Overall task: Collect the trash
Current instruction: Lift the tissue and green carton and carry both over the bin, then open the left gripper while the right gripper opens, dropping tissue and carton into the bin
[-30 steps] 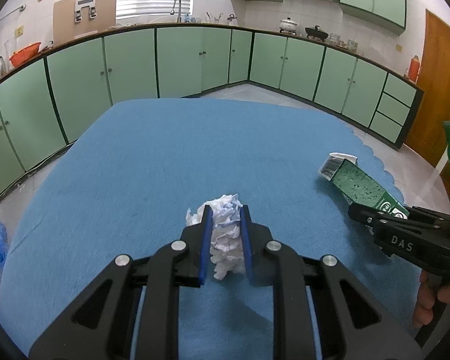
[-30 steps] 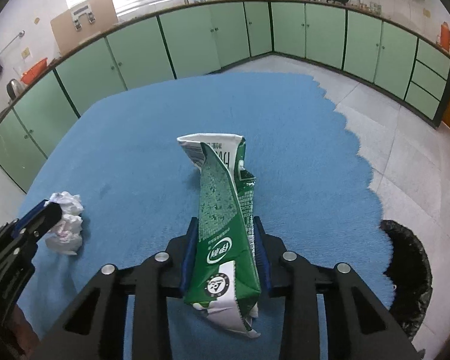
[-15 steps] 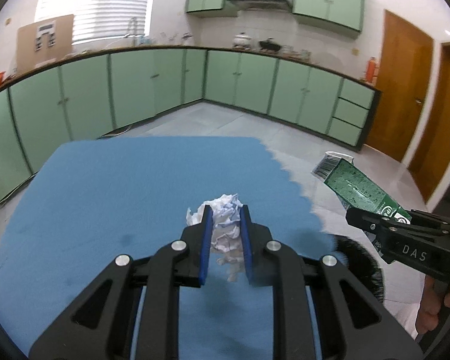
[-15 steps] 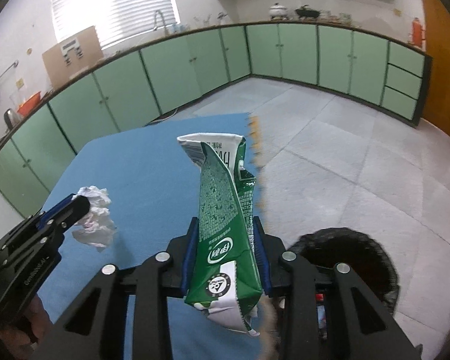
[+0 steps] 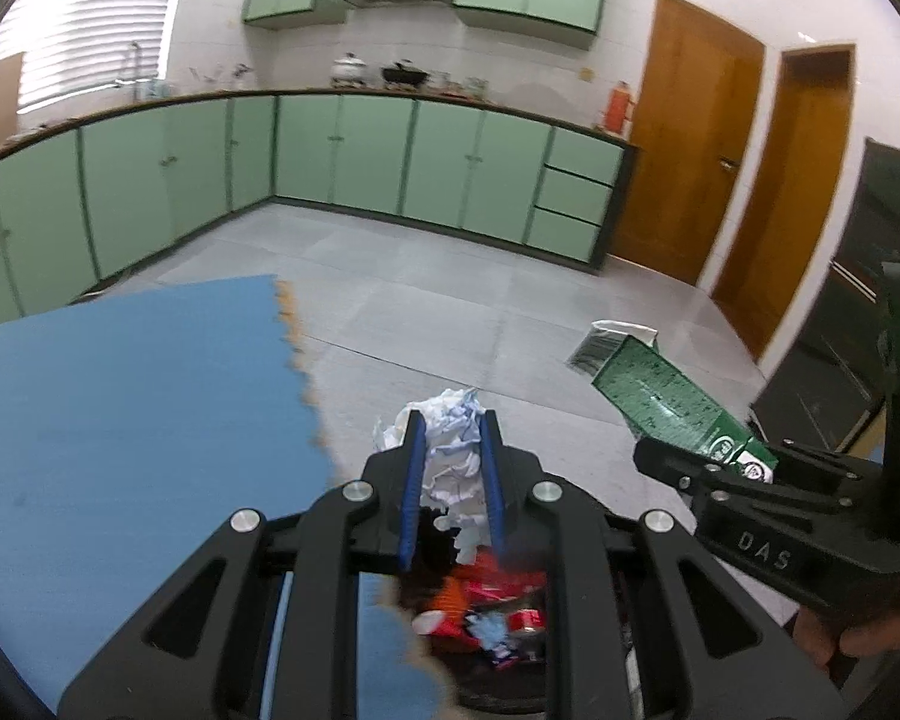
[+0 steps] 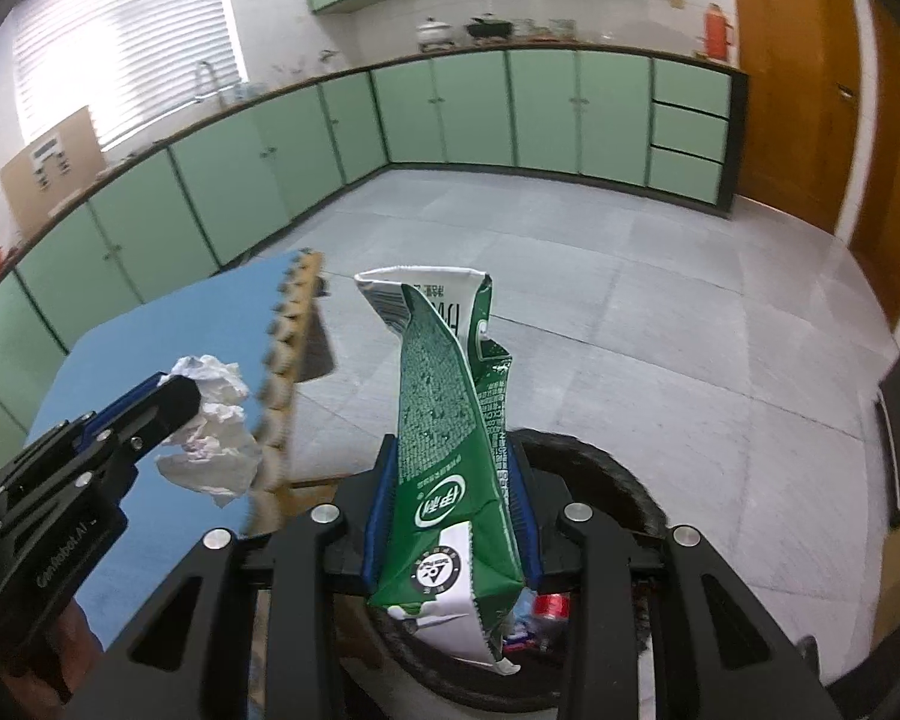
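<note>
My left gripper (image 5: 450, 468) is shut on a crumpled white paper ball (image 5: 453, 456) and holds it in the air past the edge of the blue table (image 5: 120, 408), above a black trash bin (image 5: 480, 618) with red wrappers inside. My right gripper (image 6: 450, 498) is shut on a flattened green milk carton (image 6: 450, 456) and holds it over the same bin (image 6: 606, 468). The right gripper (image 5: 678, 462) with the carton (image 5: 660, 396) shows at the right of the left wrist view. The left gripper (image 6: 174, 405) with the paper ball (image 6: 216, 444) shows at the left of the right wrist view.
The blue table (image 6: 168, 360) ends in a scalloped edge just left of the bin. Grey tiled floor (image 6: 630, 300) stretches ahead to green cabinets (image 5: 390, 162). Wooden doors (image 5: 690, 138) stand at the right, with a dark panel (image 5: 858, 348) beside them.
Both grippers have swung right, off the table, each still holding its trash. The bin, at the view's edge before, now lies directly under them.
</note>
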`<state>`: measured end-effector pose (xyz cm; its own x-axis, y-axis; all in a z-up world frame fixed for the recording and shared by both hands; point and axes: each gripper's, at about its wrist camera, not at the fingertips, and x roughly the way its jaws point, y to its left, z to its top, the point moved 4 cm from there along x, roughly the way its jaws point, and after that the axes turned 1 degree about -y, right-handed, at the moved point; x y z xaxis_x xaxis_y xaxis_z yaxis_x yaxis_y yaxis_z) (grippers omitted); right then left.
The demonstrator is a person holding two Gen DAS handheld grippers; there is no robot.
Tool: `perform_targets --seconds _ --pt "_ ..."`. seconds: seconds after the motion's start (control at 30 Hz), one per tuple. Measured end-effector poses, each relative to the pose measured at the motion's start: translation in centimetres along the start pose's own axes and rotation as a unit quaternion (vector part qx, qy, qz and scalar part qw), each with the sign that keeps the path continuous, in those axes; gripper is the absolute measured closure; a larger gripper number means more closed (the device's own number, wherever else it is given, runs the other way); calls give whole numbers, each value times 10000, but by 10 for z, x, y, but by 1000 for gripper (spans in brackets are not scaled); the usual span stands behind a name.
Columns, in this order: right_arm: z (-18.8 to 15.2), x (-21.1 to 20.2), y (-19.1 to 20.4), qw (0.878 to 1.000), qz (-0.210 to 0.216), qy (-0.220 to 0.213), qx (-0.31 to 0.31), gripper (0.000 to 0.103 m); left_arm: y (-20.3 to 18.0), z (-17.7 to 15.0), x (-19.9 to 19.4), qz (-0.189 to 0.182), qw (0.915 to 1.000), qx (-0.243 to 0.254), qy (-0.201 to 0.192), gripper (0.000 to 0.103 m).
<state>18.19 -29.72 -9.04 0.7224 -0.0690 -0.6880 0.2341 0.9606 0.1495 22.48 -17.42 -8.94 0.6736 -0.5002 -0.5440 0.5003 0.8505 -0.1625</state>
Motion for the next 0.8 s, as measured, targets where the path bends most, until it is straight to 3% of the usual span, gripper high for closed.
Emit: perform_targets --seconds 0.13,0.33,0.43,0.5,0.8 --pt "-7 10 -31 9996 -224 124 157 69 -20 -9 24 -167 9996 114 198 85" --pt "-19 37 -60 9980 -410 404 265 64 -23 -13 52 -336 9983 48 480 70" --pt "-27 49 -70 9967 -545 490 343 46 -24 -16 56 -382 9978 62 541 55" --pt "-29 50 -76 9960 -619 485 415 44 -23 -16 56 -403 9978 52 515 44" --pt "-25 33 -79 9951 -914 266 276 21 -14 -6 35 -475 9983 -138 321 33"
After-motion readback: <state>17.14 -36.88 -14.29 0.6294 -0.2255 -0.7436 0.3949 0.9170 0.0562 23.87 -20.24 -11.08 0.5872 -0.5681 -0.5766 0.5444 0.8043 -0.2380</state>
